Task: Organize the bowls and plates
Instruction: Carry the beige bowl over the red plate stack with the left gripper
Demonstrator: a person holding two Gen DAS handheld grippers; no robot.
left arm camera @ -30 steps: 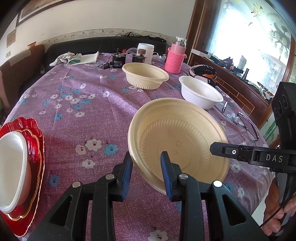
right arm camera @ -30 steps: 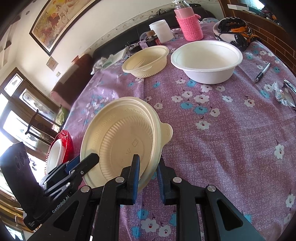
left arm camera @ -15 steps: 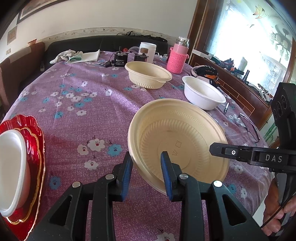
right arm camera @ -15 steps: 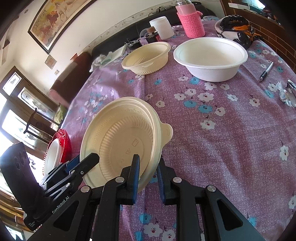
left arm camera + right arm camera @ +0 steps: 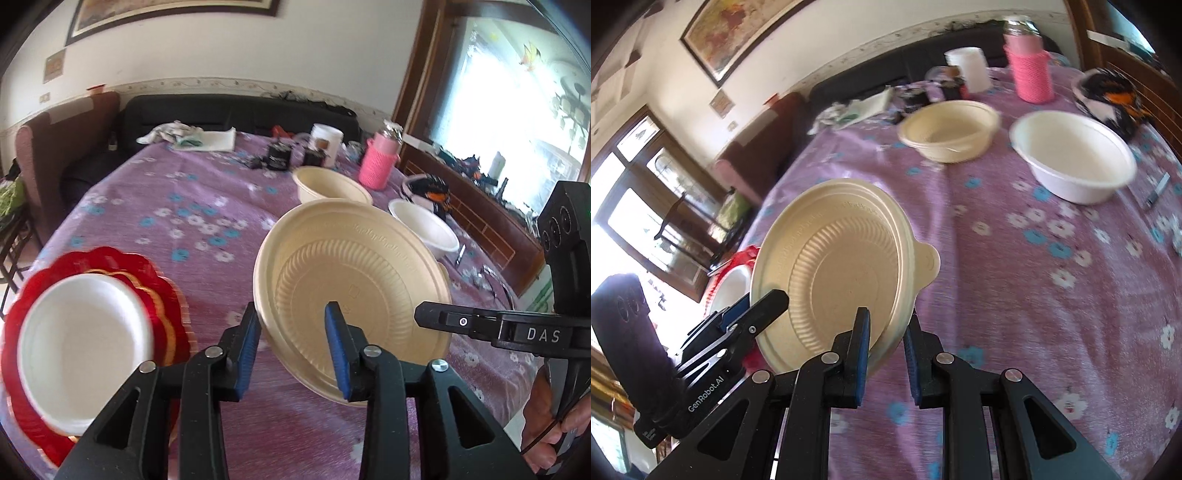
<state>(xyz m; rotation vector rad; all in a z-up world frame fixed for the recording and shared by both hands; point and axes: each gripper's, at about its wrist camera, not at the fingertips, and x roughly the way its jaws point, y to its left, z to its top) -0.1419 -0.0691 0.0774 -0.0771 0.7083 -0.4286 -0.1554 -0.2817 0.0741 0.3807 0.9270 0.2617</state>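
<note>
Beige ribbed round plate (image 5: 838,273) hangs tilted above the purple flowered tablecloth (image 5: 1034,295), pinched by the right gripper (image 5: 884,354), while the left gripper (image 5: 293,347) is opening around its rim, with the beige bowl (image 5: 330,186) behind.

A framed painting (image 5: 173,14) hangs on the cream wall above a black sofa (image 5: 236,114); bright daylight floods the wood-framed window (image 5: 517,110).

Pink knit-sleeved bottle (image 5: 380,164), white jar (image 5: 325,144), far end of counter (image 5: 166,206). Pen (image 5: 1156,192) near right edge. Framed painting (image 5: 738,33) on wall.
</note>
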